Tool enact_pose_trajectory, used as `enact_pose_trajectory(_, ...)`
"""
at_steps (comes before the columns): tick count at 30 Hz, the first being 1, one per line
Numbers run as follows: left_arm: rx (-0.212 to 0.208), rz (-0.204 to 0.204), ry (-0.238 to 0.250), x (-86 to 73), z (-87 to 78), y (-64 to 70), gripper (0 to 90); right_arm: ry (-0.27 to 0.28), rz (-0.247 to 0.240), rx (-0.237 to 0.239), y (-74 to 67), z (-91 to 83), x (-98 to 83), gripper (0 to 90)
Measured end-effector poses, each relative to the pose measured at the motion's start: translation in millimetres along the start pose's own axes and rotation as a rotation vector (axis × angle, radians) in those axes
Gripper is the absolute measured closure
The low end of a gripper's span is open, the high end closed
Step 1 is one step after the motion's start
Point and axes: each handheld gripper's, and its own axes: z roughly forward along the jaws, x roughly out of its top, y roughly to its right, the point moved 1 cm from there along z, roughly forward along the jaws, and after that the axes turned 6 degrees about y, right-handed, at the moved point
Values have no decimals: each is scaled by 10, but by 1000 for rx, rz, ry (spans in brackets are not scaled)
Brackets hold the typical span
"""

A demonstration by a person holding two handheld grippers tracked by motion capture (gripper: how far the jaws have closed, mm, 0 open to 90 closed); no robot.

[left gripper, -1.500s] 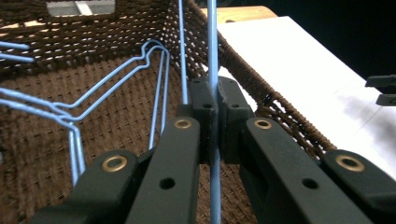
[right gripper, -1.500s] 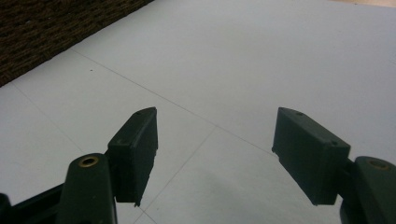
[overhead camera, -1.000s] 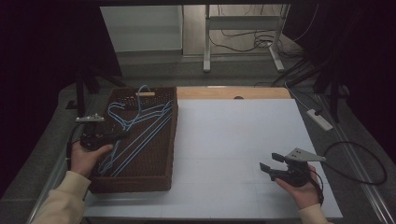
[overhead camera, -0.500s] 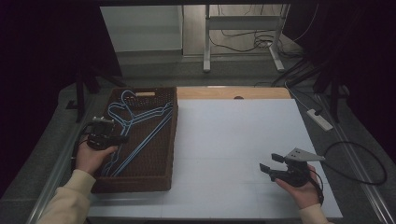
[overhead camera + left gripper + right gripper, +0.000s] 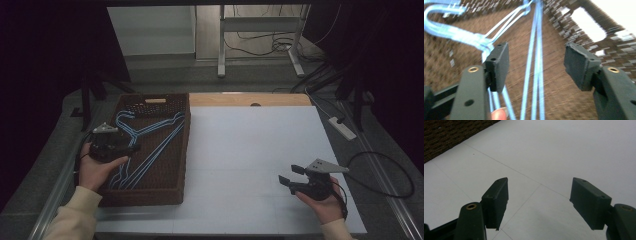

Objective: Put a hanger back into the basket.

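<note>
Hovering over thin light-blue wire hangers [image 5: 534, 62] in the brown woven basket [image 5: 182, 150], the left gripper [image 5: 536, 65] fingers, just spread (right gripper [image 5: 539, 202] spread, empty), risk snagging several tangled hangers together.

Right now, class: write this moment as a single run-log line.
left gripper: jaws just opened, above blue wire hangers in brown woven basket | right gripper: open, over white table

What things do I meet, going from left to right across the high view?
Left claw over the blue hangers → brown woven basket → white table surface → right claw, open above the table → white power strip.
</note>
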Motion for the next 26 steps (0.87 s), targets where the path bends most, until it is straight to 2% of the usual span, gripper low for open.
enact_pose_trajectory(1,-28,14,41,1,-73,83,365,0,1,1,1,-2,0,315)
enact_pose_trajectory(4,-71,56,100,-20,-195,264,358,3,0,1,-1,-19,8,314)
enact_pose_trajectory(8,-121,95,128,-107,-268,490,351,8,-2,-2,9,-46,14,313)
enact_pose_trajectory(12,-159,100,159,-205,-277,656,352,15,-2,-1,24,-72,23,313)
enact_pose_trajectory(16,-206,105,166,-280,-246,787,351,18,-6,-2,29,-93,29,312)
enact_pose_trajectory(18,-210,117,165,-316,-216,837,350,21,-6,-1,33,-105,31,313)
enact_pose_trajectory(21,-194,149,151,-344,-170,883,347,31,-3,-1,38,-118,37,313)
enact_pose_trajectory(26,-205,146,149,-372,-150,892,343,42,-9,10,19,-129,52,313)
